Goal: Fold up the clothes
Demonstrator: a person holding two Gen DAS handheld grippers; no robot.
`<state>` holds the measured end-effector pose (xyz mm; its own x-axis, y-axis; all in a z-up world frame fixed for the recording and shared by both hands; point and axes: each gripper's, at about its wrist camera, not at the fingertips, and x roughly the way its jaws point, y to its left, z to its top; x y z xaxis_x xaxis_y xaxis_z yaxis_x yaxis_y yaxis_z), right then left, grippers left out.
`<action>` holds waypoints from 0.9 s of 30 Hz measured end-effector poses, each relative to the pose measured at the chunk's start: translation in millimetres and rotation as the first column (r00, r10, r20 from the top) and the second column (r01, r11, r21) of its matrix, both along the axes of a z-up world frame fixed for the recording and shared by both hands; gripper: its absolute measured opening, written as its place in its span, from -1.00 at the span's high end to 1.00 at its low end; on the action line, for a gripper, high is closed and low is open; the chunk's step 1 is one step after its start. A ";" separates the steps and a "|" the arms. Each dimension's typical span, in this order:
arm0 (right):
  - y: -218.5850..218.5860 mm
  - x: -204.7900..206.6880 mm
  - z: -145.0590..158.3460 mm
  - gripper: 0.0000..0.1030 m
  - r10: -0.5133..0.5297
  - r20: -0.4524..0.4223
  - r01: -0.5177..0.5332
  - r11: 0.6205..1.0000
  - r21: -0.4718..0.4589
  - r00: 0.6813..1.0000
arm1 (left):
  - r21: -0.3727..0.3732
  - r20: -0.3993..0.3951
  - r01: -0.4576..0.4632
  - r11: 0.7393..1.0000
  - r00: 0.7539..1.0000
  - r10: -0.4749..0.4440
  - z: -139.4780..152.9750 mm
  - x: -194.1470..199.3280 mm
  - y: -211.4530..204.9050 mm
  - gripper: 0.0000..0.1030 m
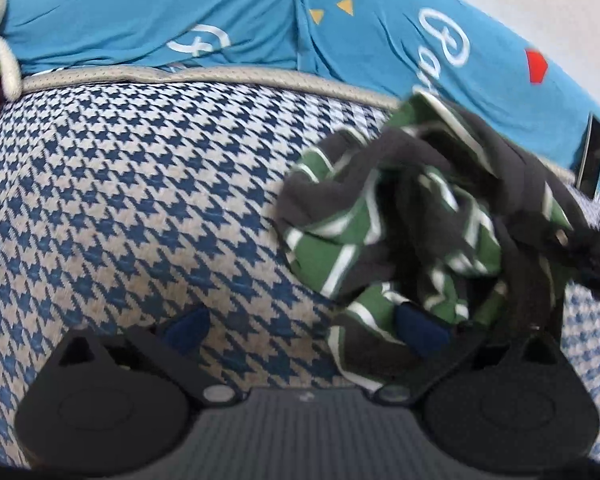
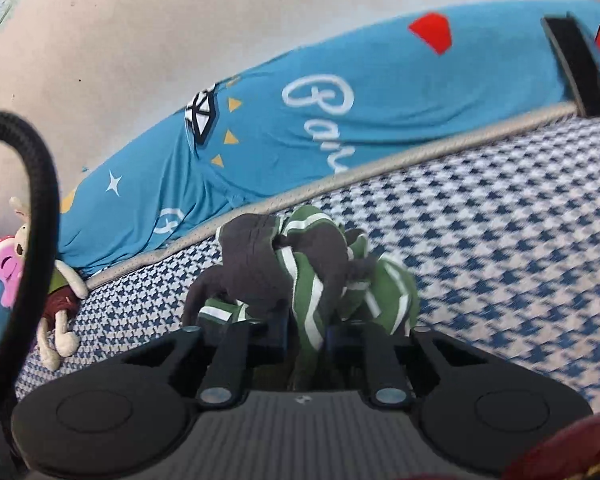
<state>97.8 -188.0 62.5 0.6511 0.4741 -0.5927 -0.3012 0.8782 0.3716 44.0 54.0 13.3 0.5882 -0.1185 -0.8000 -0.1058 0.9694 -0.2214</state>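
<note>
A crumpled garment (image 1: 384, 216), dark grey with green and white stripes, lies bunched on the blue-and-white houndstooth mattress (image 1: 140, 200). In the left wrist view my left gripper (image 1: 304, 326) is open, its blue right pad (image 1: 420, 330) touching the garment's near edge and its left pad (image 1: 188, 326) over bare mattress. In the right wrist view my right gripper (image 2: 306, 332) is shut on a fold of the garment (image 2: 296, 268), which piles up just beyond the fingers. A black gripper body (image 1: 560, 248) reaches into the heap from the right.
A bright blue printed cover (image 1: 220, 20) runs along the mattress's far edge against a pale wall (image 2: 180, 20). A dark phone (image 1: 592, 156) leans on it at the right. Plush toys (image 2: 56, 296) sit at the left end. A black cable (image 2: 40, 200) loops close to the right camera.
</note>
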 end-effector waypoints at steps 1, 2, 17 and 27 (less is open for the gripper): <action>-3.6 -3.2 3.7 0.69 -0.010 0.011 0.010 1.000 -0.017 1.000 | -0.004 0.010 -0.010 1.000 1.000 0.011 4.2 -0.6 2.8 -1.00; -7.6 -6.3 7.1 0.70 -0.021 0.020 0.022 0.999 -0.034 1.000 | -0.003 0.025 -0.021 1.000 0.999 0.021 9.4 -2.0 5.3 -1.00; -70.9 -42.8 6.2 0.70 -0.030 -0.057 0.017 0.976 -0.218 0.998 | -0.018 0.086 -0.067 0.998 0.994 0.068 50.3 -18.6 3.6 -1.00; -101.3 -62.9 20.8 0.56 -0.029 0.002 0.029 0.993 -0.118 1.000 | -0.019 0.058 -0.061 0.998 0.996 0.062 44.5 -15.6 -2.4 -1.00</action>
<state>34.9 -289.4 83.3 0.6639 0.3813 -0.6433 -0.2748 0.9244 0.2644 28.4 51.6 57.8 0.6402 -0.0942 -0.7624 -0.1513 0.9576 -0.2454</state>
